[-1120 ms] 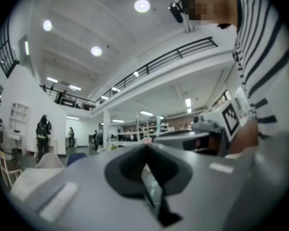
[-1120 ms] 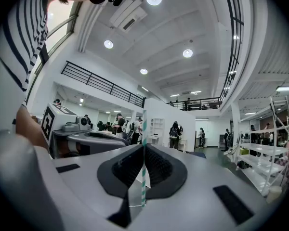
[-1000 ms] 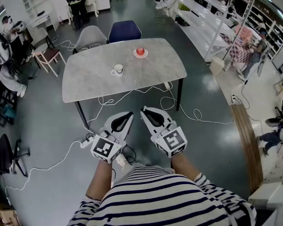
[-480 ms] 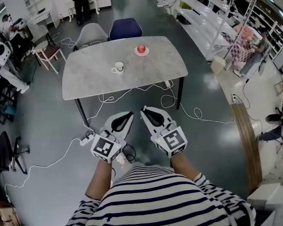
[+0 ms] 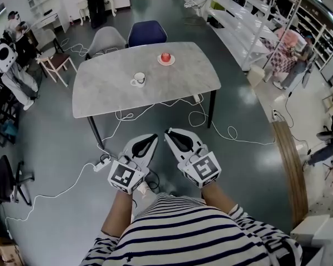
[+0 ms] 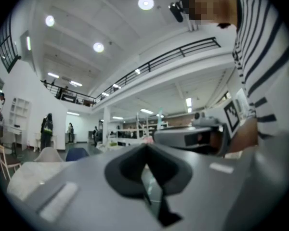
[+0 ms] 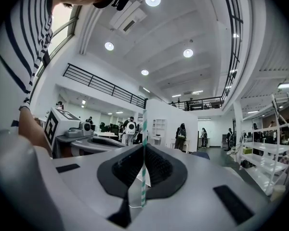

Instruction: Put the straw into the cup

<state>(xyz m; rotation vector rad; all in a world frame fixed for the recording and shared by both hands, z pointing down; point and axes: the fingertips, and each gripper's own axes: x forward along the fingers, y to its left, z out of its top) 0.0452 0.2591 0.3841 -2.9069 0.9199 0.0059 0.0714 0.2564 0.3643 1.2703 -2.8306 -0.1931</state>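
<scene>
The dark floor [image 5: 55, 148] fills most of the head view, and the grey table [image 5: 111, 93] stands well ahead of the person in the striped shirt [image 5: 194, 231]; long white shelves [image 5: 250, 26] run down the right side, well apart from the table; a grey chair [image 5: 104, 39] and a blue chair [image 5: 147, 33] are tucked at the table's far edge. White cables [image 5: 155, 112] loop over the floor between the person and the table, and a power strip [image 5: 102, 162] lies just beside the left gripper [image 5: 150, 137]. The left gripper and the right gripper [image 5: 171, 133] are held side by side, low and near the body, both aimed at the table. On the table a white cup [image 5: 137, 81] sits near the middle, and a red thing on a small plate [image 5: 166, 59] sits nearer the far edge, apart from the cup.

The straw [image 7: 143, 167], green-and-white striped, shows only in the right gripper view, standing upright and clamped between the jaws of the right gripper [image 7: 143, 146], well apart from the cup; the left gripper view shows the left gripper [image 6: 145, 146] clenched with its jaws meeting on nothing.
</scene>
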